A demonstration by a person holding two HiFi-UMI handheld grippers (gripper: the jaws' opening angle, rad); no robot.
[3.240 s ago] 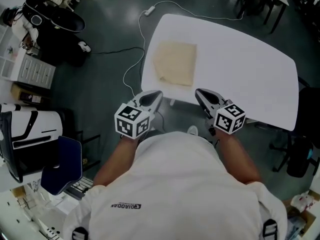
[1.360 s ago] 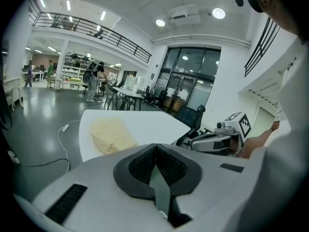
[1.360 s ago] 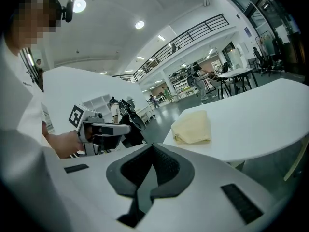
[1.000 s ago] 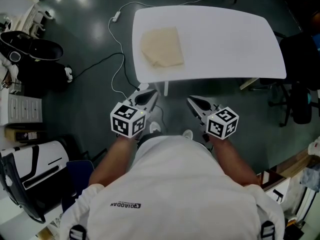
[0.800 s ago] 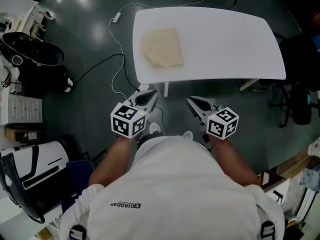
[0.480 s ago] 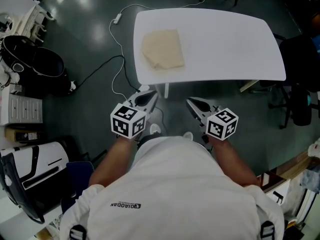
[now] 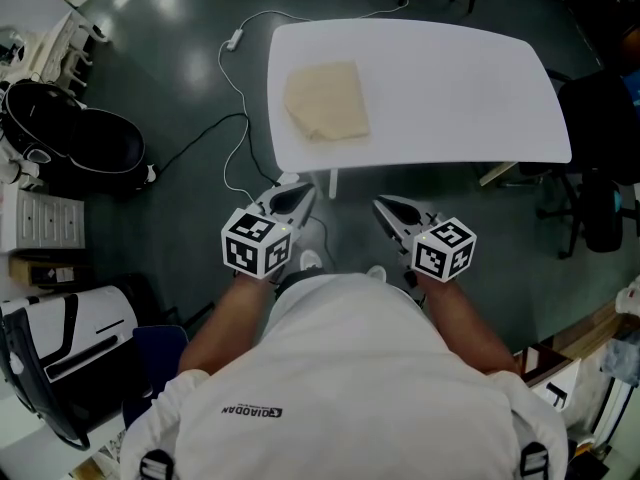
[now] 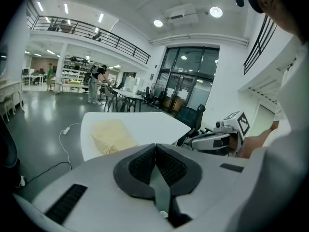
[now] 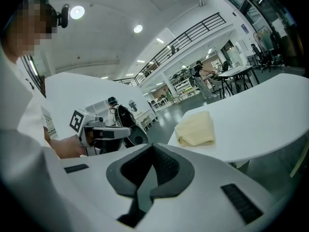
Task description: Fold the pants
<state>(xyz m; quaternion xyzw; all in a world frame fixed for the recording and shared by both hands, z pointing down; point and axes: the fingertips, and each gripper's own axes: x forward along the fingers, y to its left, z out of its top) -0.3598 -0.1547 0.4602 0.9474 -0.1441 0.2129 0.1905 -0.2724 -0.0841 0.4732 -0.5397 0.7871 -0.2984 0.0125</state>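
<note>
Two pairs of jaws are seen closed, ribbed pad pressed against ribbed pad: those of the left gripper [image 8: 155, 148] in the left gripper view, and those of the right gripper [image 9: 151, 148] in the right gripper view; each pair is shut on itself alone.

In the head view the left gripper [image 7: 303, 190] and the right gripper [image 7: 381, 202] are held side by side at the centre of the frame, just below the near edge of the white table [image 7: 450, 88]; their tips are angled towards each other and up the frame, with the marker cubes towards the person. Each gripper is caught by the other's camera: the right one at the right middle of the left gripper view, the left one at the left middle of the right gripper view.

The folded pants [image 7: 325, 100], pale beige, are laid on the left part of the tabletop, well apart from both grippers; they are seen just above the jaws, left of centre [image 8: 112, 135] in the left gripper view and right of centre [image 9: 195, 128] in the right gripper view.

Further out in the head view, a white cable [image 7: 234, 38] is trailed over the dark floor [image 7: 180, 68] at the upper left; a black office chair [image 7: 600, 198] is placed at the right edge; a white drawer unit [image 7: 45, 223] is placed at the left edge; the lower middle is filled by the person's white shirt [image 7: 350, 378].
</note>
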